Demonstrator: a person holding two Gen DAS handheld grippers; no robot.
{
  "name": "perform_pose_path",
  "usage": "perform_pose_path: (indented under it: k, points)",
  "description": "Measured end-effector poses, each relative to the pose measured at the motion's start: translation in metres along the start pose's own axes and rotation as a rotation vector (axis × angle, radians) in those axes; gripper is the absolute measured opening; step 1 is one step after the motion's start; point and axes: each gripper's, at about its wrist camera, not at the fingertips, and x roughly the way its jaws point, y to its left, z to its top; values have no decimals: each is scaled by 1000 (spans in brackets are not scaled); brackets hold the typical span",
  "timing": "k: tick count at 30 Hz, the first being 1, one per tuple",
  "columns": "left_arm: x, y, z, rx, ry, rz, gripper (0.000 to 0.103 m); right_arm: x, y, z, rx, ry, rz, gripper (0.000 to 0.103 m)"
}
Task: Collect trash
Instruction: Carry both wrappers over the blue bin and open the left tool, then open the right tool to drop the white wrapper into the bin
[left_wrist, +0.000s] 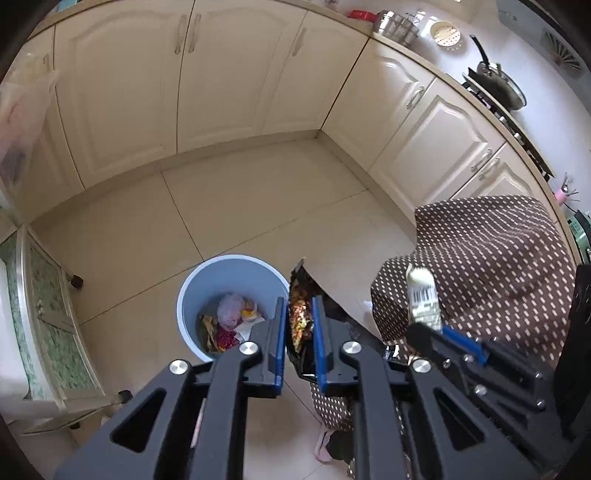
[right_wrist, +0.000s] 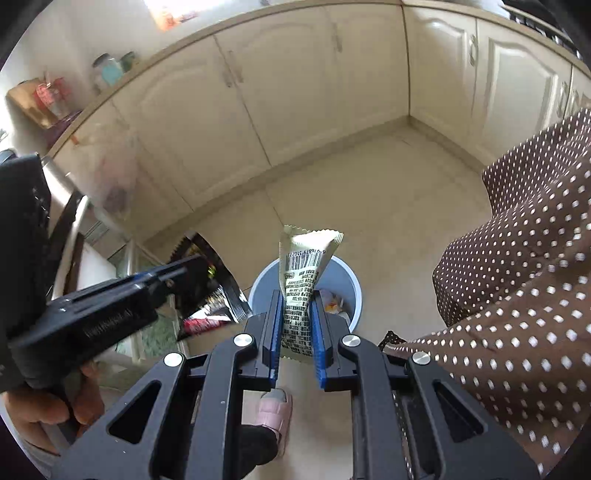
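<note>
Above tiled floor (right_wrist: 388, 206), each claw grips a wrapper; the pale one's barcode digits are barely legible

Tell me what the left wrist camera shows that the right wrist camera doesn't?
Only the left wrist view shows the stove pan and steel pots on the counter. Only the right wrist view shows counter jars and a pink slipper. Both show the blue trash bin, the left gripper clamping a dark snack wrapper, and the right gripper clamping a pale barcoded wrapper.

Cream cabinets (left_wrist: 229, 74) meeting in a corner, beige tiled floor (left_wrist: 258, 206), daylight
</note>
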Motion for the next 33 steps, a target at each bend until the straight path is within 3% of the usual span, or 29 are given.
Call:
perform_pose_path:
  k: [5,9,21,29,32,33]
  points:
    - [27,4,22,-6,-3,54,14,15,-10,11,25,-6,-5,14]
    - [39,7,33,-18,4,70,39,23,-9,14,17,1,-4,14]
    - [33,36,11,-75,24,63,40,46,1,15,2,47,0,14]
    - [13,48,13,-103,-12,50,40,55,17,34,-20,21,17,14]
    - [4,48,17,-108,-37,45,40,55,19,43,-13,-16,24,20]
    - [2,47,18,-110,-40,44,40,54,19,46,-11,-27,16,26]
